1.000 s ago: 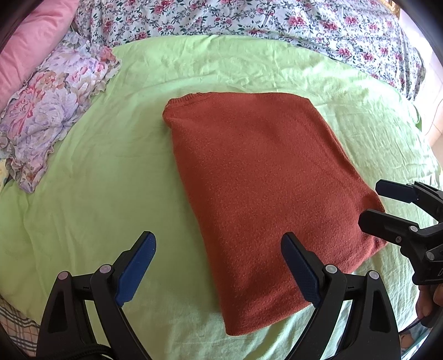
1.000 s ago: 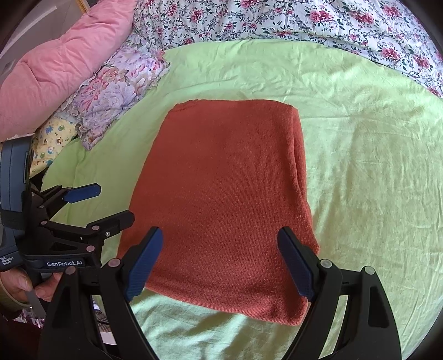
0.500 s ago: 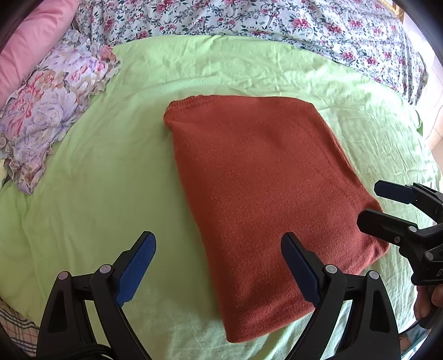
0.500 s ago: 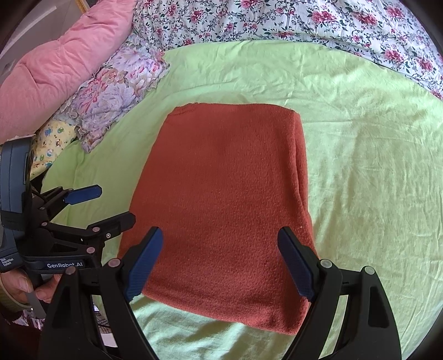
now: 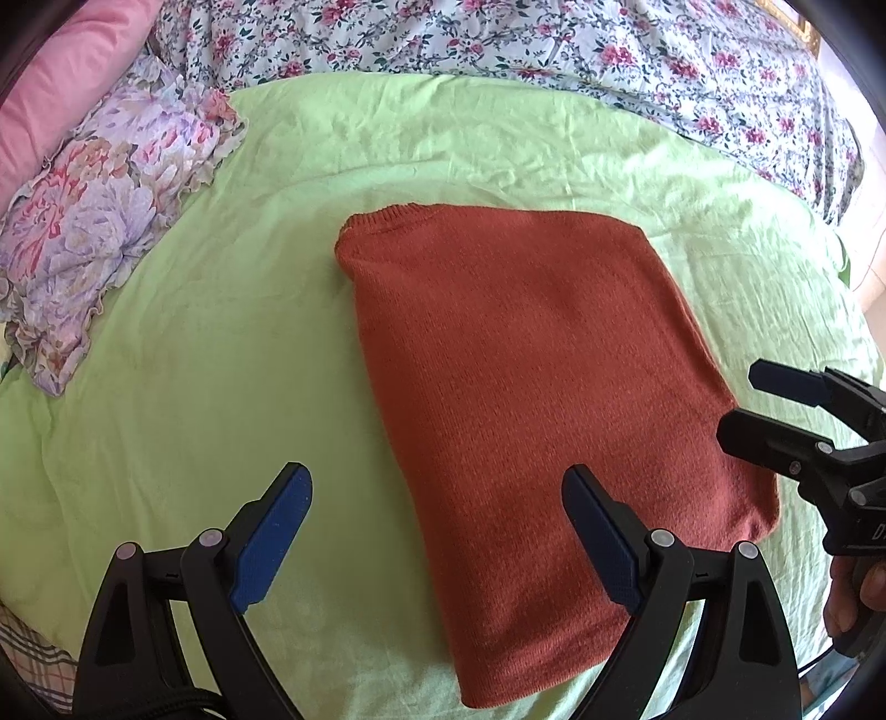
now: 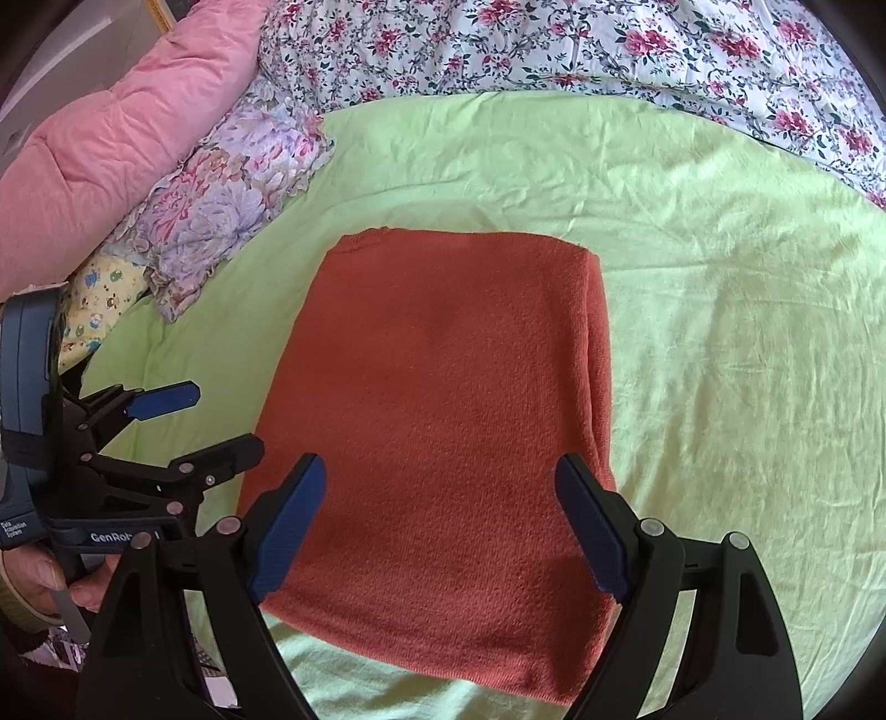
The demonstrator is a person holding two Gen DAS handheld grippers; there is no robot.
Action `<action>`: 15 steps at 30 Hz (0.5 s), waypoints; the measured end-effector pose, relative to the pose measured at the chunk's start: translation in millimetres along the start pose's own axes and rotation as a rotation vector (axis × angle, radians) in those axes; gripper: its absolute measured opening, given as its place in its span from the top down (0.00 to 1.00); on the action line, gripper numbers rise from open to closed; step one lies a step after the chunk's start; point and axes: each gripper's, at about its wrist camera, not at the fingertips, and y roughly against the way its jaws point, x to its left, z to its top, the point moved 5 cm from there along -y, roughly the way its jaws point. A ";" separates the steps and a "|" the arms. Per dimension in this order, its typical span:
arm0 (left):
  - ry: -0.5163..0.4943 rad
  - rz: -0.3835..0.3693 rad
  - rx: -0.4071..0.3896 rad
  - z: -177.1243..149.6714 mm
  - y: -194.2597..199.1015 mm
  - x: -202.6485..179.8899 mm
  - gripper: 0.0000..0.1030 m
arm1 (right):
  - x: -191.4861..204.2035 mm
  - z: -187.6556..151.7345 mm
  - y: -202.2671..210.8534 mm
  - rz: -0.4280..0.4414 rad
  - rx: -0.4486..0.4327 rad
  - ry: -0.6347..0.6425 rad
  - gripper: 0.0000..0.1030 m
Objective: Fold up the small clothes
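Folded sweater beyond parted fingers

A bed under a light green sheet, with a floral bedspread and pink quilt behind.

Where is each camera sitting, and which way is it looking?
Left wrist view: on the left gripper, facing forward over the bed at the folded rust-red sweater from its left side; its own open jaws show, and the right gripper and fingers at the right edge.
Right wrist view: on the right gripper, facing the sweater straight on; its open jaws show, and the left gripper and a hand at the left.
Both share the sweater, green sheet, ruffled floral pillow and pink quilt.
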 end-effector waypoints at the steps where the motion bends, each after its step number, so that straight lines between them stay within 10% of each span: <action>1: 0.004 0.000 0.001 1.2 -0.7 0.8 0.10 | -0.6 -0.2 -0.4 0.000 0.000 -0.002 0.18; 15: 0.004 0.013 0.002 4.9 -7.0 3.0 0.10 | -8.7 0.4 -6.9 -0.005 0.011 -0.013 0.18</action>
